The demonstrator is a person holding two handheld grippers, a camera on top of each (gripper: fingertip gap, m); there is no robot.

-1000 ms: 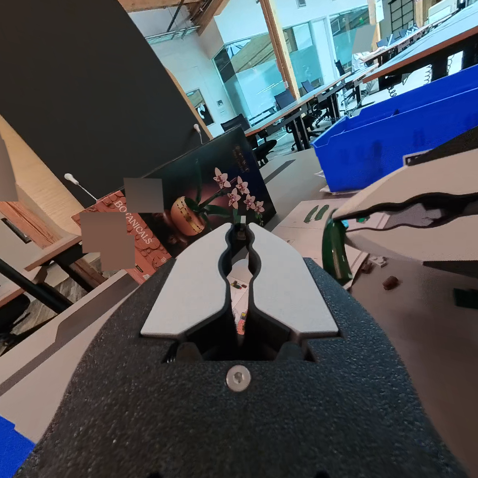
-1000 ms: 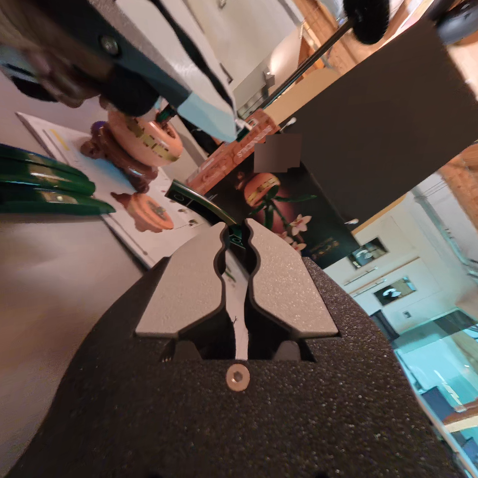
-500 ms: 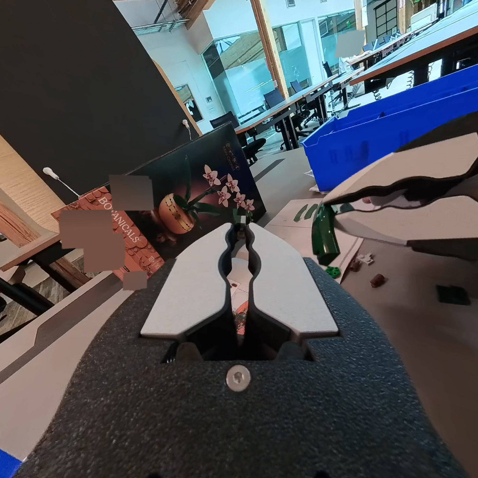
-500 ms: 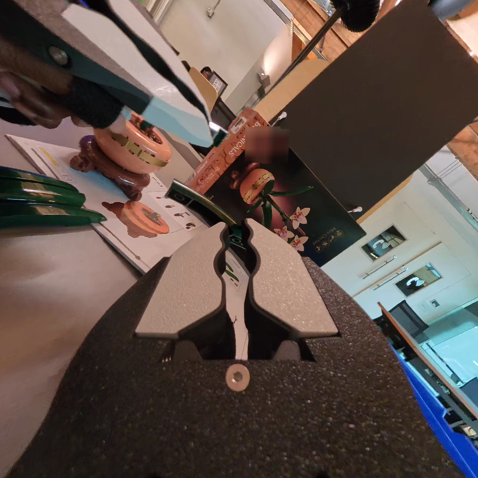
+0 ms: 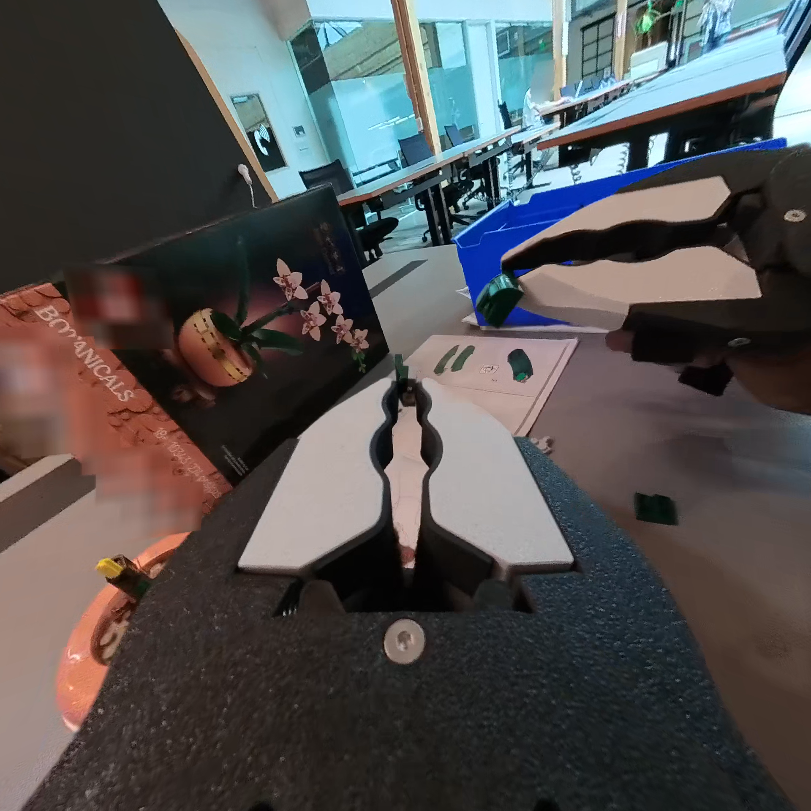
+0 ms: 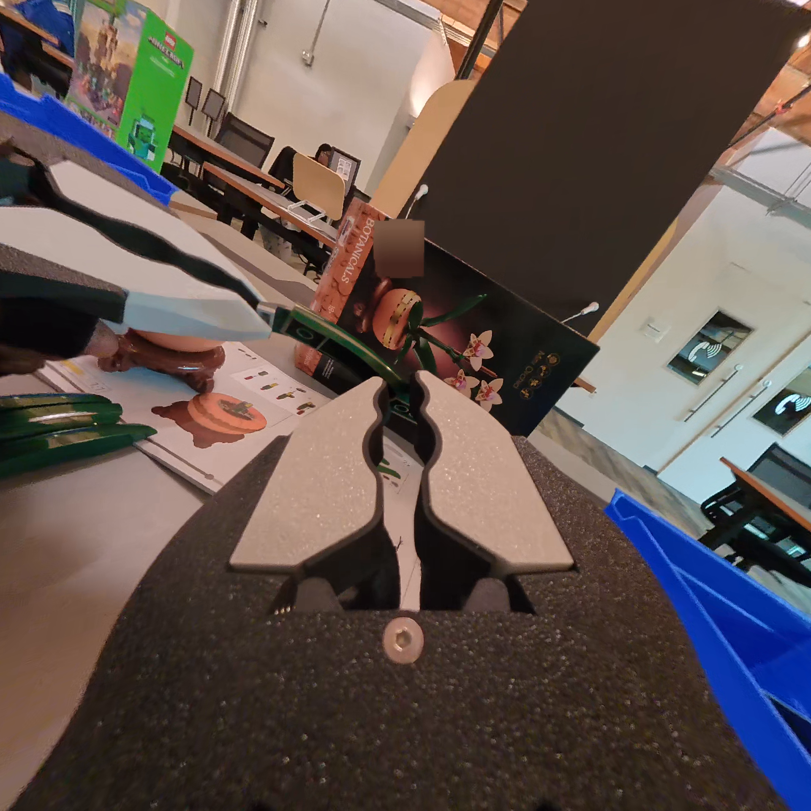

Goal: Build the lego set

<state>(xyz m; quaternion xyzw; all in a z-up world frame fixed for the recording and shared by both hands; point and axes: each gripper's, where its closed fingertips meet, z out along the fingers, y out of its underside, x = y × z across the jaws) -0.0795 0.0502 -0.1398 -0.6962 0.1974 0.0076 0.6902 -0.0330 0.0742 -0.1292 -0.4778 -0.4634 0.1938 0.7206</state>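
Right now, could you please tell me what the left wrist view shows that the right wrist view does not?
Only the left: a loose green piece and a yellow-tipped stem. Only the right: green leaves lying beside the booklet, and a green box far behind. Both: the orchid box, the blue bin, the pot, and the left gripper and right gripper, each shut on a green part.
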